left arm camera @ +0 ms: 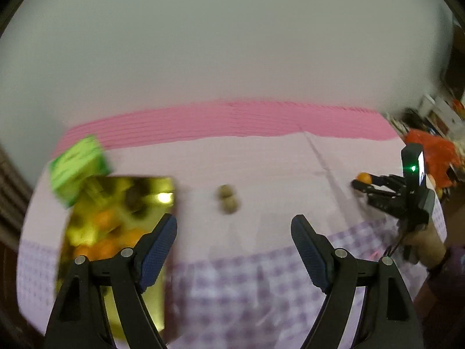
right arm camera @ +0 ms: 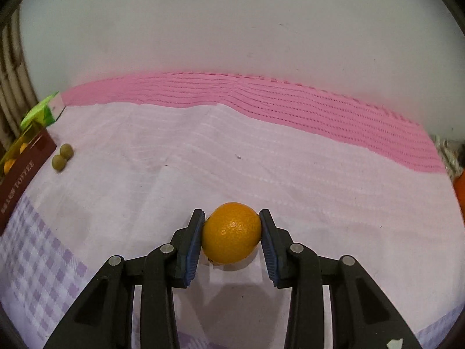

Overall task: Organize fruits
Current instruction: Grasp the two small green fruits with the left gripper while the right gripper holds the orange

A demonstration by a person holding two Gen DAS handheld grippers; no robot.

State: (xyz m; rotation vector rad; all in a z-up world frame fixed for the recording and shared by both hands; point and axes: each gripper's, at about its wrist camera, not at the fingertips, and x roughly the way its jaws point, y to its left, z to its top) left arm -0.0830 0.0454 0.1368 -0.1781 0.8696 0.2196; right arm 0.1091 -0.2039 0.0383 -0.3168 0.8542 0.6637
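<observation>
right hand-held gripper (right arm camera: 231,229) clamps orange (right arm camera: 231,233) | left hand-held gripper (left arm camera: 234,226) wide, empty, above cloth (left arm camera: 261,160)

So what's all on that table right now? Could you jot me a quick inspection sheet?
Surface: pink and lilac-checked tablecloth, lying flat.
Job's things: orange between the right hand-held gripper's pads; gold box with oranges inside; two small greenish-brown fruits touching, beside the box.
Clutter: green carton behind the gold box.
Grippers: right hand-held gripper shut on the orange; left hand-held gripper open, holding nothing.
Cables: thin cord under the right hand.
Surroundings: plain pale wall; blurred orange-red item and shelf clutter at far right.
</observation>
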